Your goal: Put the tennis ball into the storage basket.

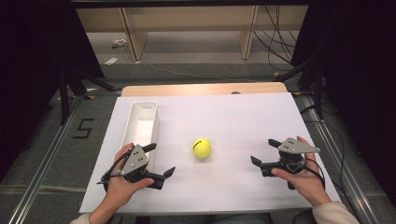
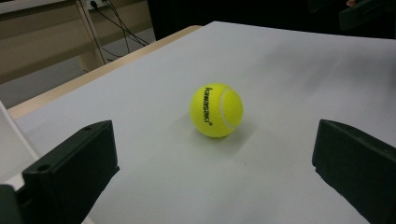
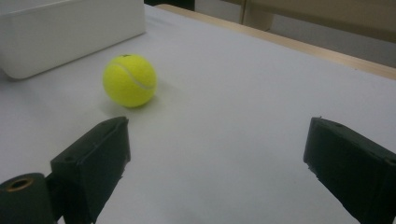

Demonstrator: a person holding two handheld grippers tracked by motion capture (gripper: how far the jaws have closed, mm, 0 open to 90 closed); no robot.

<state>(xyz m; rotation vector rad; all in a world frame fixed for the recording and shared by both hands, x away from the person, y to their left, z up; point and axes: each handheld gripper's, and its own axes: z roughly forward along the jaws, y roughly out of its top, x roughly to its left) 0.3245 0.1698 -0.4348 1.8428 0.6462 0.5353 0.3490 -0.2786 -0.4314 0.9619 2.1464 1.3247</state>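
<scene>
Yellow tennis ball (image 1: 202,148) sits on the white table sheet (image 1: 233,116), roughly mid-table, between the 2 grippers and touching neither. Black "kawasaki" print on it reads in the left gripper view (image 2: 216,110). In the right gripper view the ball (image 3: 129,80) lies ahead and to the left of the jaws, near the white bin (image 3: 70,32).

Left gripper (image 1: 160,161) held in the person's left hand (image 1: 122,179) at the near left of the sheet, jaws spread wide, nothing between them; ball ahead of the jaws, apart from them.

Right gripper (image 1: 264,151) in the right hand (image 1: 303,179) at the near right, jaws also wide apart with nothing in them, pointing toward the ball.

White bin (image 1: 141,123) is long and narrow, open top, lying on the left part of the sheet, just beyond the left gripper. Ball is outside it, to its right, near but not touching
</scene>
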